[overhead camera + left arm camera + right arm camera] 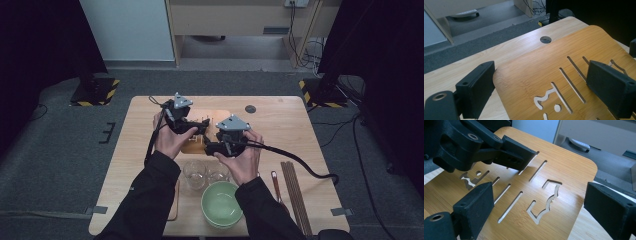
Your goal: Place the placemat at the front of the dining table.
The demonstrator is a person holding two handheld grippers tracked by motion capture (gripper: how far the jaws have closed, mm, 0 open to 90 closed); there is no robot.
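A bamboo board [214,117] with several cut slots and shaped holes lies on the light wooden table [280,130]. My left gripper [198,128] is open over its near left part. In the left gripper view [544,87] one jaw stands beside the board's [544,65] rounded edge and the other over the slots. My right gripper [208,145] is also open, low over the board's near side. The right gripper view [541,212] has the board [564,170] between its jaws, with the left gripper's jaw reaching over the slots at upper left. Nothing is gripped.
Two clear glasses [195,172] [219,171] and a green bowl [221,202] stand near the front edge, between the forearms. Chopsticks [295,192] and a spoon [276,184] lie at the front right. A round hole [250,108] marks the table's far side.
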